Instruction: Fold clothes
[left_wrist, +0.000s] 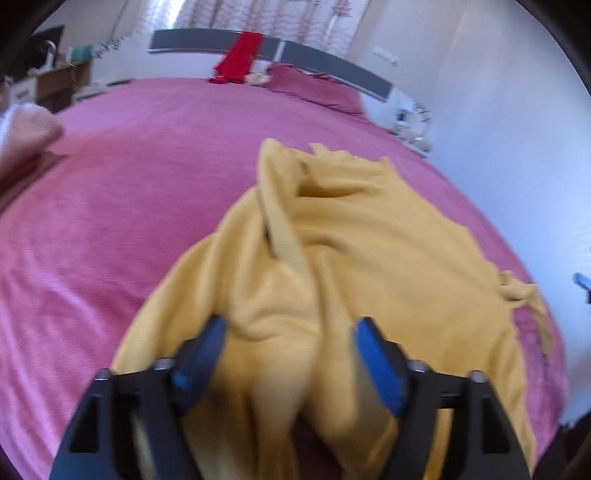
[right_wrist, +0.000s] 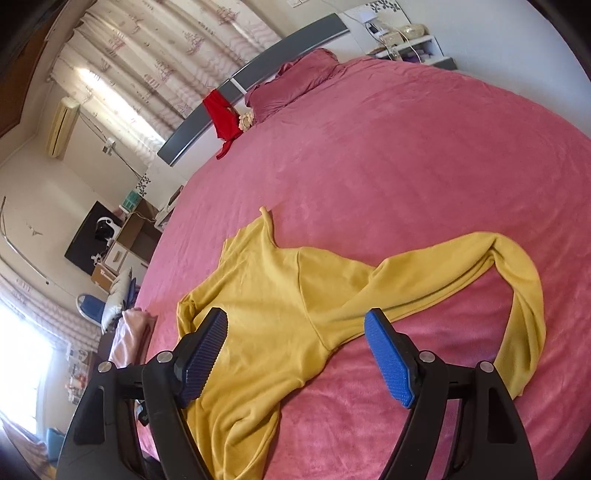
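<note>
Mustard-yellow garment (right_wrist: 280, 295) on pink bedspread (right_wrist: 406, 166); red cloth (right_wrist: 221, 114).

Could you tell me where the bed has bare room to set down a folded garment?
The pink bedspread lies bare between the mustard-yellow long-sleeved top and the pink pillow. It is crowded at the grey headboard, with the red garment.

- Yellow long-sleeved garment (right_wrist: 280, 295), soft knit, spread across pink bed cover, partly flat.
- One sleeve (right_wrist: 509, 280) stretched out sideways, then bent back in a loop toward the near edge.
- Body rumpled in left wrist view (left_wrist: 332, 258), with a raised fold running up the middle.
- Near hem hanging over the bed edge.
</note>
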